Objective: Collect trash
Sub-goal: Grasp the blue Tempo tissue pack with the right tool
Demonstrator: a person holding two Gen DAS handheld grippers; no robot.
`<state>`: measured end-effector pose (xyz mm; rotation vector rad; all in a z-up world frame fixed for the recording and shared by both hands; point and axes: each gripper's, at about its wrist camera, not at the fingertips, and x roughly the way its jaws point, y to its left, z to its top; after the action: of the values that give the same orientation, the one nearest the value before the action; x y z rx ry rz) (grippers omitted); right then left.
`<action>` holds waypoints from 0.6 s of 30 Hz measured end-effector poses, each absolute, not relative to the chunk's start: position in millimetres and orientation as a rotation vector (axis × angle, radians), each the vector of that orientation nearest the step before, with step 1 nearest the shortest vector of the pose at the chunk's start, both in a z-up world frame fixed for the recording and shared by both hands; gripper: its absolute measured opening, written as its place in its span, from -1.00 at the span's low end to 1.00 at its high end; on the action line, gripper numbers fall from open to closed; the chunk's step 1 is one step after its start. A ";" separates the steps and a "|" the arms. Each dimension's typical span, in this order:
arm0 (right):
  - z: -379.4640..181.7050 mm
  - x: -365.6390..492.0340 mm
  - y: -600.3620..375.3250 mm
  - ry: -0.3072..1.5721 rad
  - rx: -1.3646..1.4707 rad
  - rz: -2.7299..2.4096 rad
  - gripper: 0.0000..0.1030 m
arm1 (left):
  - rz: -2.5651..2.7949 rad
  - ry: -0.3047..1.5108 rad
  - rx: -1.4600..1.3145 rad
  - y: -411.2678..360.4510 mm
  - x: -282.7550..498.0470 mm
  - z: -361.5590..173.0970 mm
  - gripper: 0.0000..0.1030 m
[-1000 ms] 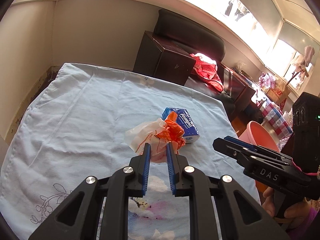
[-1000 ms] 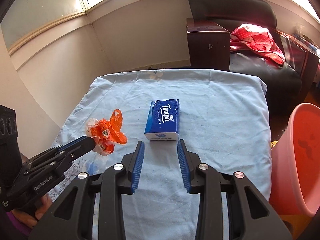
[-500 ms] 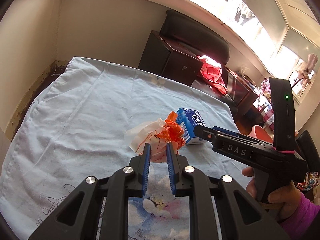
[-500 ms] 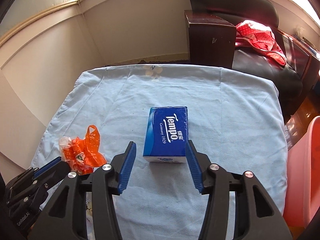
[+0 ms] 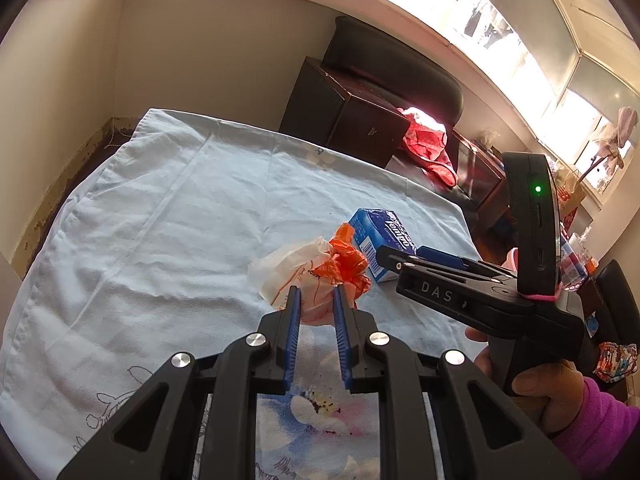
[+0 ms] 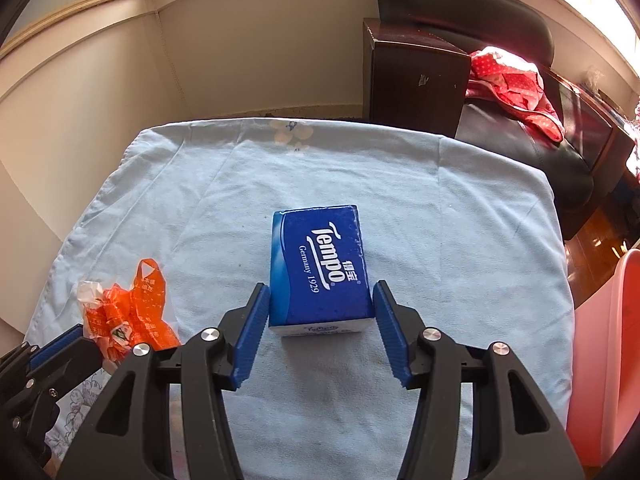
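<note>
My left gripper (image 5: pixel 316 300) is clamped on the bag (image 5: pixel 308 276) to carry it, while my right gripper (image 6: pixel 322 312), jaws apart, straddles the tissue pack (image 6: pixel 320 268) mid-table, probably for grabbing.

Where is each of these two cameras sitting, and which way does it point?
Left wrist view: sits on the left gripper, looking along its fingers at the crumpled orange and white plastic bag pinched between them; the person's right hand shows.
Right wrist view: sits on the right gripper, looking at the blue Tempo tissue pack between its open jaws.
Both views share the bag, the pack, the light blue cloth and each other's gripper.
</note>
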<state>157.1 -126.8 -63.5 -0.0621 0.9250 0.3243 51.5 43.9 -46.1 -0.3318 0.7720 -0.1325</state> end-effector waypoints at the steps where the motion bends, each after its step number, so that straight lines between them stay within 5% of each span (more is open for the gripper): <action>1: -65.1 158.0 -125.7 0.925 -0.069 0.327 0.08 | -0.131 0.776 -0.331 43.7 51.9 -46.7 -0.69; 18: -56.8 105.0 -161.0 0.898 -0.110 0.334 0.05 | -0.128 0.781 -0.308 31.6 50.7 -47.3 -0.69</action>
<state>105.0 -161.0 -56.8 -0.1103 0.8984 0.3341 50.7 31.6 -47.3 -0.3081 0.7813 -0.1279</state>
